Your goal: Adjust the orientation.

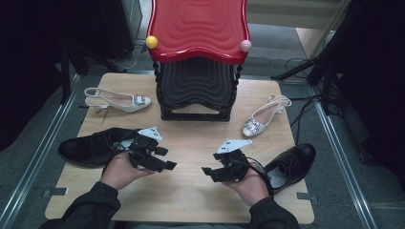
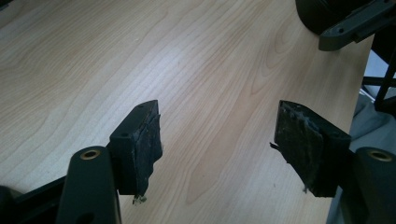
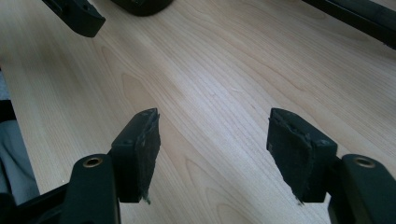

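My left gripper [image 1: 165, 158] [image 2: 217, 135] hovers low over the wooden table [image 1: 191, 200], open, with bare wood between its jaws. My right gripper [image 1: 209, 174] [image 3: 212, 140] faces it a short way off, also open and empty. One black leather shoe [image 1: 90, 145] lies just behind the left hand. The other black shoe [image 1: 293, 162] lies beside the right hand. A white heeled shoe [image 1: 117, 100] lies at the back left, and its partner [image 1: 265, 117] at the back right.
A black shoe rack [image 1: 196, 90] with a red top shelf [image 1: 198, 26] stands at the table's far middle. Metal rails run along both sides of the table. Cables lie on the floor at the right.
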`<state>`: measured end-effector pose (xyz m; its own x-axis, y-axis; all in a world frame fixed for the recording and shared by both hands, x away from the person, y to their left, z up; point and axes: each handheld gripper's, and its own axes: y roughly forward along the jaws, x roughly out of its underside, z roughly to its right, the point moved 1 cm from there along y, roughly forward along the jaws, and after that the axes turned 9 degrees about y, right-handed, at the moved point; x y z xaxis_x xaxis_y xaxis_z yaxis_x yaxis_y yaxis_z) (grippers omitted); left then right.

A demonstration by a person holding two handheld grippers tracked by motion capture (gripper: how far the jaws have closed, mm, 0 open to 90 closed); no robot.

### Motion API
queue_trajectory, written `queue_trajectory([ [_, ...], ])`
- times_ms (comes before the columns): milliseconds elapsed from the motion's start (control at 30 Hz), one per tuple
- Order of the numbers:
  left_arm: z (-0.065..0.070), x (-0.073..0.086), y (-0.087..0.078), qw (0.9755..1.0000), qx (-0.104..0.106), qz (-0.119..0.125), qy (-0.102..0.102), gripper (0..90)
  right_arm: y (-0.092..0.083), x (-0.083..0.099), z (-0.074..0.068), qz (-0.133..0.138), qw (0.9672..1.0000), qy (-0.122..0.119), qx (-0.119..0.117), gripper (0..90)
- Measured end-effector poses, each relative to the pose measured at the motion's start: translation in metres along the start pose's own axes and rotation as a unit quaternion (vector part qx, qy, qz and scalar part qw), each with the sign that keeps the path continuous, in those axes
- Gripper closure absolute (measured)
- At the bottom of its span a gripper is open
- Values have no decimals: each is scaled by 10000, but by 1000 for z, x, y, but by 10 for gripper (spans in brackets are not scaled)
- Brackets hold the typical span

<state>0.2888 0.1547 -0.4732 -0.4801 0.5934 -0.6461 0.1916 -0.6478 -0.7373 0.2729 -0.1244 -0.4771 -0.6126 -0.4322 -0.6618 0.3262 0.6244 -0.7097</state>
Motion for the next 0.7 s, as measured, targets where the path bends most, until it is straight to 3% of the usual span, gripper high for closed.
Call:
queue_trajectory([
  [200, -2, 2, -4, 9999, 23, 24, -142, 423, 2, -3, 0, -60, 10000, 23, -6, 350],
  [367, -3, 5, -13, 9996, -197, 163, -155, 443, 6, -4, -1, -123, 9999, 10, -88, 353],
  [533, -6, 9, -27, 9982, -346, 71, -475, 439, 8, -6, -2, -112, 9998, 22, -161, 356],
  [700, -10, 14, -36, 9966, -484, 65, -661, 436, 11, -6, -4, -147, 9990, -89, -423, 351],
])
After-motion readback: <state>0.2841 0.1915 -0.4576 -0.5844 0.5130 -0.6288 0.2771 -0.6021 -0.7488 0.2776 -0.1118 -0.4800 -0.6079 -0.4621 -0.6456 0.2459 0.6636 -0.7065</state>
